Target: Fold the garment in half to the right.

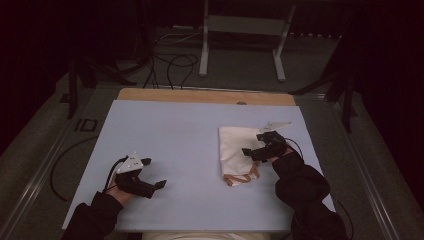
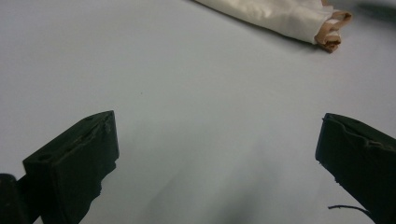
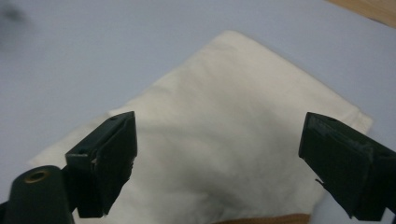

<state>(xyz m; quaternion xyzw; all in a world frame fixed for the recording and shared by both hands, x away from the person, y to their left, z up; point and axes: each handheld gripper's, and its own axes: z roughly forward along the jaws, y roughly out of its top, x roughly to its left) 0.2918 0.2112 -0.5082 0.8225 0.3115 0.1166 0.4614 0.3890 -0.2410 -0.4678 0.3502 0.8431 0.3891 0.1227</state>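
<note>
A folded cream cloth bag with tan straps lies flat on the pale blue mat, right of centre. My right gripper hovers over the bag's right side, open, nothing between its jaws; in the right gripper view the cream bag lies below the open right gripper. My left gripper rests low at the mat's front left, open and empty. In the left gripper view the open left gripper faces bare mat, with the bag and its tan strap end far off.
The mat lies on a wooden board whose far edge shows. Beyond the table, cables run over the floor and a white metal stand rises. Dark stand legs flank the table's right side.
</note>
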